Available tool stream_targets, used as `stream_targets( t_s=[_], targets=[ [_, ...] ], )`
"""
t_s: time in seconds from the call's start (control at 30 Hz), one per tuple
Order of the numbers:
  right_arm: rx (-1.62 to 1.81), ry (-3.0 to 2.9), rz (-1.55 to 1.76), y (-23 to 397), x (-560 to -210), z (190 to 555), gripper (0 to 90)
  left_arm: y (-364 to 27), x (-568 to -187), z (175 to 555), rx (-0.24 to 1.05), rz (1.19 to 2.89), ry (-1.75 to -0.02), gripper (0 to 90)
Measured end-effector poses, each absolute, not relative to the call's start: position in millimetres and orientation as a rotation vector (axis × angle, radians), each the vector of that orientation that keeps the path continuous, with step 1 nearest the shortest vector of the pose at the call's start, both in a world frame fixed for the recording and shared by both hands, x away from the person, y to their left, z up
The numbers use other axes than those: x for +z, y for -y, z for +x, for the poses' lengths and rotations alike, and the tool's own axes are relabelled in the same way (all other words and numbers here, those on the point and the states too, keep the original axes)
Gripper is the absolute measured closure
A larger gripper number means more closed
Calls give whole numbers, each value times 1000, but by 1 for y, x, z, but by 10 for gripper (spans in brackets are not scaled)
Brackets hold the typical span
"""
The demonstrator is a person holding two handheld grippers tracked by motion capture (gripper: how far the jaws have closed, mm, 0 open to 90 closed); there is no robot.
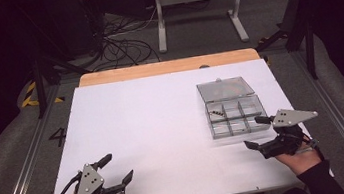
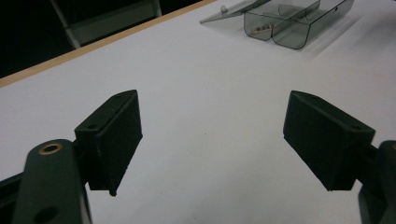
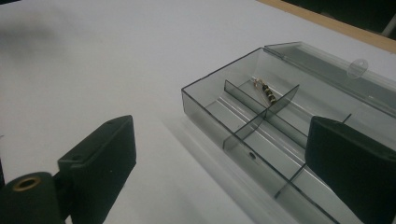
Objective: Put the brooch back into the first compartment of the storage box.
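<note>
The right gripper (image 1: 257, 132), at the lower right of the high view, has its jaws wide with nothing between them, just beside the open compartment box (image 1: 233, 114). The left gripper (image 1: 117, 169), at the lower left, is also wide and holds nothing. The white worktop (image 1: 154, 129) has a wooden far edge, with cables (image 1: 117, 43) on the dark floor behind.

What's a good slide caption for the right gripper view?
Open right tongs approach a clear compartment box, lid open, small beaded item inside.
</note>
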State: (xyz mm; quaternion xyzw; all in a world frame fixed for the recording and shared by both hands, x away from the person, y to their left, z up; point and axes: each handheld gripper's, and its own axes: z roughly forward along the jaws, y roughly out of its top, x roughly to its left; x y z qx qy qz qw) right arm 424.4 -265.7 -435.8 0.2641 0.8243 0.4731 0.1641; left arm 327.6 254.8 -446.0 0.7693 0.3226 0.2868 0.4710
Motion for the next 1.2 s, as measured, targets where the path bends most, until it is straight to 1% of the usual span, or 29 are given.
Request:
stream_targets(
  t_s=[0.57, 0.93, 1.2],
  targets=[
    [1373, -2344, 787, 276, -464, 420, 80, -255, -446, 327, 702, 1884, -787, 202],
    [1357, -2368, 793, 275, -481, 420, 77, -255, -446, 326, 703, 1883, -779, 202],
    [1300, -2372, 788, 266, -485, 419, 79, -254, -446, 326, 696, 1887, -777, 202]
  ],
)
